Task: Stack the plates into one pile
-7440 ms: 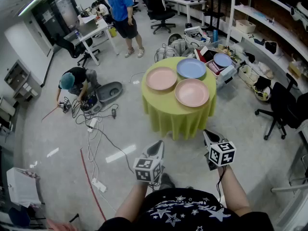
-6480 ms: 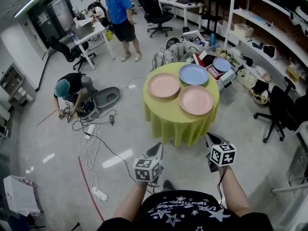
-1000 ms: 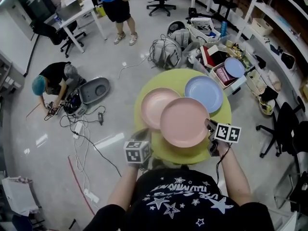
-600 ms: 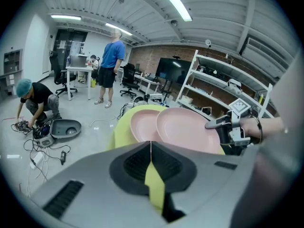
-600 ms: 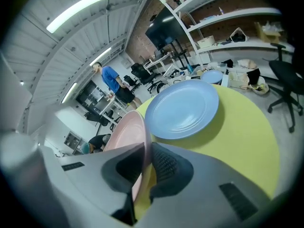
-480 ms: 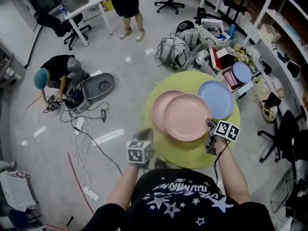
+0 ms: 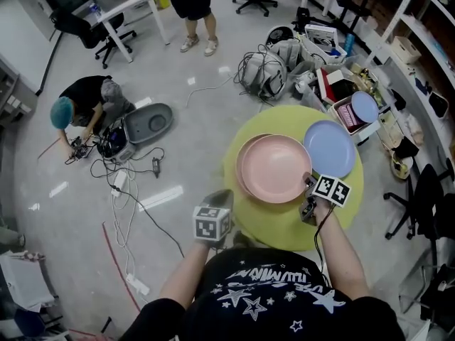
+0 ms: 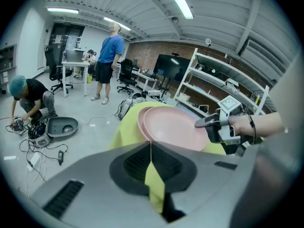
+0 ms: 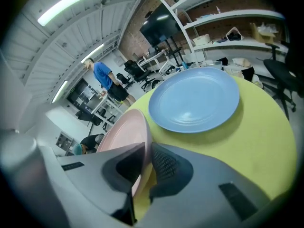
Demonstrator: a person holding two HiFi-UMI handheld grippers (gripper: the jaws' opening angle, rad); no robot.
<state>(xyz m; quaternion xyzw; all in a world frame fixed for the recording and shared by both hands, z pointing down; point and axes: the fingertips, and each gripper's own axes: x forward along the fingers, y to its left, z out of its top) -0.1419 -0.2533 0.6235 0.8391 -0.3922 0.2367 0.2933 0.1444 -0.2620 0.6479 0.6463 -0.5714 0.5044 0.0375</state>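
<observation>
I'm just opening my right tool (image 7: 308, 183) round the top pink plate (image 7: 274, 168), its rim between the jaws, resting on the lower pink plate (image 7: 240, 165) — left tool (image 7: 221, 195) closed, empty; blue plate (image 7: 330, 148) remaining.

Left hand-held gripper (image 7: 222, 195) jaws together, empty, right hand-held gripper (image 7: 308, 183) jaws just opening around pink plate (image 7: 274, 169) rim
</observation>
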